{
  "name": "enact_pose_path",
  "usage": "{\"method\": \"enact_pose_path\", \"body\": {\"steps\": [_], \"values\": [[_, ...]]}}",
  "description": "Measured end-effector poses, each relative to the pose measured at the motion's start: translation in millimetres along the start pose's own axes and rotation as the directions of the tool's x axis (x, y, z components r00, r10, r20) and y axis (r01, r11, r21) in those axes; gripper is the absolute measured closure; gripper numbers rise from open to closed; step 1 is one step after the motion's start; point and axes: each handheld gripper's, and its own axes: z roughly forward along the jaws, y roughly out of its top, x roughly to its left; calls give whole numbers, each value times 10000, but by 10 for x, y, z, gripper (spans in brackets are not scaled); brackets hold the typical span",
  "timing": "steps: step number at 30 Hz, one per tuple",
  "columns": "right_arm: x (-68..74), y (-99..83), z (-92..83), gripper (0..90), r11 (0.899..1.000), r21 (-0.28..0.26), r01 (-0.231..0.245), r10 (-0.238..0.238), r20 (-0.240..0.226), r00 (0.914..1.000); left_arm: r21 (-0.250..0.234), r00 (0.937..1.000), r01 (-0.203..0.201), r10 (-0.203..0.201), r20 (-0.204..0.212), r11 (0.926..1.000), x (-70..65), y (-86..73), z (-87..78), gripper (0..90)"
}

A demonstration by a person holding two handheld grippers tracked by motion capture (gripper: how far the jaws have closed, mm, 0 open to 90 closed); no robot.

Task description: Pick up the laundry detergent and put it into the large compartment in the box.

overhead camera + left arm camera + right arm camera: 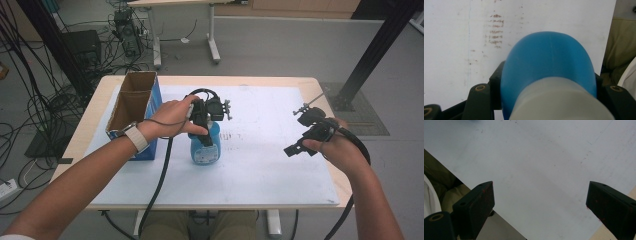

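Near the cardboard box (134, 112), your left gripper (204, 131) pinched the blue bottle (205, 146) standing on the white mat (260, 165); your right gripper (300, 145) hovered, jaws spread wide.

Grey floor (280, 45), cables (35, 100), white desk (170, 2)

The left gripper (206, 131) pointed down, held by the left hand (172, 118), and its jaws were closed on something between them. The left forearm reached in from the lower left and wore a white wristband (136, 137). The right gripper (297, 148) was held over the right side, its jaws standing wide apart, gripping nothing.
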Motion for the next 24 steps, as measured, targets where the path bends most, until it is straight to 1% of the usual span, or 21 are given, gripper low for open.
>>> {"method": "enact_pose_path", "body": {"steps": [2, 6, 7, 8, 11, 13, 15, 18, 22, 23, 24], "values": [[3, 1, -3, 80, 10000, 8, 22, -22, 13, 10000, 23, 10000, 58, -58, -57, 10000, -8, 0, -29, 395], [5, 3, -8, 81, 10000, -3, 30, -30, 4, 10000, -57, 9990, 428, -429, -96, 9991, -14, -19, -90, 395], [6, 6, -7, 82, 10000, 13, 34, -34, 5, 10000, -105, 9981, 604, -605, -116, 9981, -23, -27, -110, 394], [10, 10, -7, 83, 10000, 27, 45, -45, 13, 10000, -62, 9982, 588, -589, -145, 9983, -25, -19, -129, 395], [13, 11, -9, 83, 10000, 8, 89, -89, -9, 10000, -57, 9958, 892, -893, -219, 9960, -48, -13, -205, 395], [18, 11, -16, 82, 9999, -2, 106, -106, 14, 9999, -73, 9943, 1027, -1029, -268, 9947, -65, -8, -238, 394], [24, 12, -21, 83, 10000, 13, 74, -74, 30, 10000, -40, 9922, 1193, -1193, -356, 9929, -73, 3, -275, 394], [31, 13, -25, 84, 10000, 53, 68, -69, 52, 10000, -90, 9872, 1519, -1522, -473, 9884, -87, 10, -334, 394], [39, 7, -42, 84, 10000, 32, 59, -59, 94, 9999, -125, 9805, 1841, -1845, -670, 9828, -101, 32, -459, 394], [41, 7, -51, 84, 10000, 32, 78, -78, 108, 9999, -150, 9787, 1922, -1928, -704, 9812, -104, 33, -482, 395], [45, 6, -55, 84, 10000, 15, 62, -62, 122, 9999, -136, 9753, 2071, -2075, -754, 9782, -102, 42, -524, 395]]}}
